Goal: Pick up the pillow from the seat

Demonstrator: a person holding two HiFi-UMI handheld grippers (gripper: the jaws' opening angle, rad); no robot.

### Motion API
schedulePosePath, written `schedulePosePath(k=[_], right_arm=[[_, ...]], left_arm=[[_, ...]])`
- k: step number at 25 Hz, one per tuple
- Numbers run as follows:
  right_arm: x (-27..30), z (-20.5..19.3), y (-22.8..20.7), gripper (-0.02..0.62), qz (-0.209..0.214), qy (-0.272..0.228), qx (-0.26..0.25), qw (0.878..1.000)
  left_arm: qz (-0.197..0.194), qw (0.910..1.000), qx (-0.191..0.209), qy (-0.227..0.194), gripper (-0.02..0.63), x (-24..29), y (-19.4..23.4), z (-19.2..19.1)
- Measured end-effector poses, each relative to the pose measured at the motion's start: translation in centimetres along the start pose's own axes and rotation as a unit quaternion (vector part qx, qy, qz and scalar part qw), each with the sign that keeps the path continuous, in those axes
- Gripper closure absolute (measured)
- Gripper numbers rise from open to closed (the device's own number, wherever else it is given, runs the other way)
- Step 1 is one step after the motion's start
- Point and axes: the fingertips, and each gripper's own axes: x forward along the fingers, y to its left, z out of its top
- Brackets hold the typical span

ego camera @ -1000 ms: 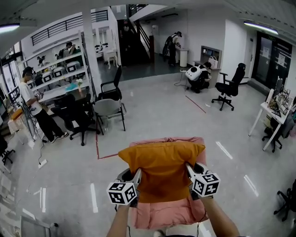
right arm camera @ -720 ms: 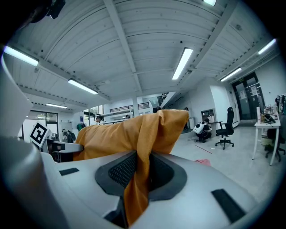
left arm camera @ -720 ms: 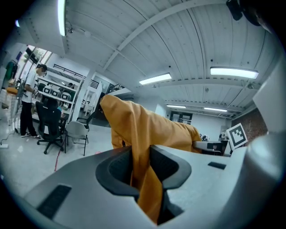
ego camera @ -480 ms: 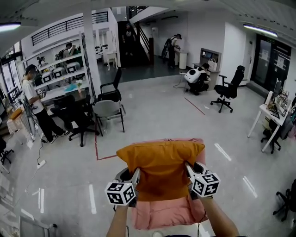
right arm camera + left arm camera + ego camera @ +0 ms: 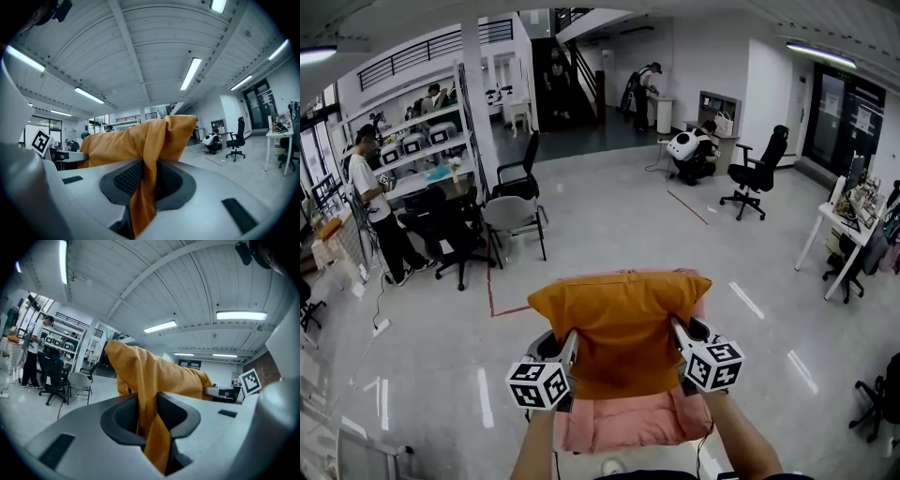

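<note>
Leftmost, a person (image 5: pixel 370 187) stands beside the white shelving (image 5: pixel 412 141) at the left side of the room, well apart from the work area. Next, the left gripper (image 5: pixel 569 343) is clamped on the left edge of the orange pillow (image 5: pixel 623 323). The left gripper view shows both pads pressed against a fold of orange fabric that runs down between the jaws. The marker cube (image 5: pixel 538 384) sits at the rear of that gripper. The pillow spans the gap between the two grippers and lies over the rear and centre of the pink seat (image 5: pixel 628 424), whose front edge is exposed below the pillow. Whether the pillow's underside touches the seat cannot be determined. On the right, the right gripper (image 5: pixel 679 330) is clamped on the pillow's right edge. The right gripper view shows its jaws pinching a fold of the same fabric. Further right, a black office chair (image 5: pixel 755 173) stands on the floor, well apart from the seat.
</note>
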Motion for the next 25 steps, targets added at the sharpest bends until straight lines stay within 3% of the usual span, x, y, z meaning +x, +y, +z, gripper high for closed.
schedulePosePath(k=[25], right_arm=[[-11.2,-0.3,-1.3,0.508,0.015,-0.009,0.001,1.0]], left_arm=[[0.007,0.9997,0.023,-0.002,0.499,-6.4,-9.9,-1.3]])
